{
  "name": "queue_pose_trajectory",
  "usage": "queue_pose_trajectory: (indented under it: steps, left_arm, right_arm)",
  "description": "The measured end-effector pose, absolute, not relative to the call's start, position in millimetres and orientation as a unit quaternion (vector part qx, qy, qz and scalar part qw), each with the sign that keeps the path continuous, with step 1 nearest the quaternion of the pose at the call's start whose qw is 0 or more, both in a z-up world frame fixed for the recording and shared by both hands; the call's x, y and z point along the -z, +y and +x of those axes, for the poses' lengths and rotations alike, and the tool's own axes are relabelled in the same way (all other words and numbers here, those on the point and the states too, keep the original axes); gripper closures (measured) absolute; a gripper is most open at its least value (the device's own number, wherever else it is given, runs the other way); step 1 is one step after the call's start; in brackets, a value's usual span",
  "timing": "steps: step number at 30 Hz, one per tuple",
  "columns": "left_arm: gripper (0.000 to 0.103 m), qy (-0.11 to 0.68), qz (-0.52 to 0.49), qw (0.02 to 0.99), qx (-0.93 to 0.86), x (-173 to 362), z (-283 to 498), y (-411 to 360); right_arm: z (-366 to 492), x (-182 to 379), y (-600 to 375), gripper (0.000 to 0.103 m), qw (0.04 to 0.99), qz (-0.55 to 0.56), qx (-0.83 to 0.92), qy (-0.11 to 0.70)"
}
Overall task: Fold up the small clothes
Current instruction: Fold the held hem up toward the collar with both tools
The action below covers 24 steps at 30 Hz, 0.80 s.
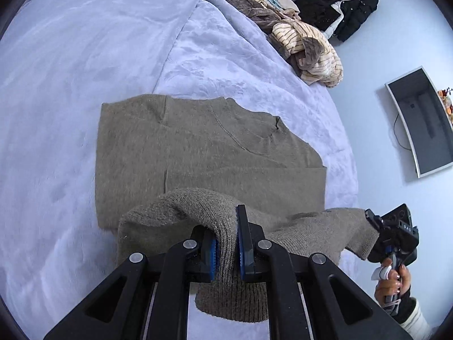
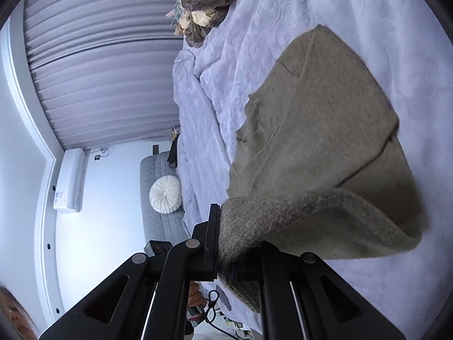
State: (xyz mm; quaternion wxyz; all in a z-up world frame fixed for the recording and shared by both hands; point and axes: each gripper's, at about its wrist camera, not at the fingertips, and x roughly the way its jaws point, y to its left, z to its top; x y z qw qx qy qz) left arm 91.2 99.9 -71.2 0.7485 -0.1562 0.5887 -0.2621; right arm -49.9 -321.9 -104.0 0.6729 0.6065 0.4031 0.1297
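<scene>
- A grey-brown knitted sweater [image 1: 198, 153] lies on the pale lilac blanket [image 1: 70, 85] of a bed, its body spread flat with the round neckline toward the far side in the left wrist view.
- The left gripper [image 1: 226, 243] has its jaws closed on the sweater's ribbed bottom hem; the knit bunches between the blue pads [image 1: 240, 257] and a flap of it hangs down below them.
- The right gripper [image 2: 226, 243] also grips the same hem (its right finger is hidden under the fabric, so only the left one shows clearly), with thick knit wrapped around and draping below the jaws.
- In the left wrist view the right gripper [image 1: 393, 235] appears at the lower right, held by the person's hand [image 1: 392, 283], pinching the other corner of the lifted hem.
- The hem edge between the two grippers is raised off the bed and curls back over the sweater's lower part, while the upper part rests flat.
- A heap of striped cream and brown clothes [image 1: 297, 34] sits further along the bed, well apart from the sweater.
- Dark garments [image 1: 339, 11] lie beyond that heap.
- A round white cushion [image 2: 165, 194] rests on a grey quilted seat beside the bed.
</scene>
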Motion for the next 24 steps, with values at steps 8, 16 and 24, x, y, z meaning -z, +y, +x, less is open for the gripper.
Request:
queue_pose_trajectory:
  steps: [8, 16, 24]
  left_arm:
    - [0.064, 0.598, -0.129, 0.765, 0.201, 131, 129, 81]
    - [0.033, 0.568, -0.153, 0.785, 0.194, 114, 114, 105]
    - [0.028, 0.618, -0.192, 0.710, 0.277, 125, 92, 115]
  right_arm:
    - [12, 174, -341, 0.093, 0.660, 0.603, -0.105, 0.435]
    - [15, 171, -346, 0.034, 0.673, 0.598, -0.118, 0.418]
    - [-11, 165, -345, 0.047, 0.687, 0.562, -0.117, 0.446]
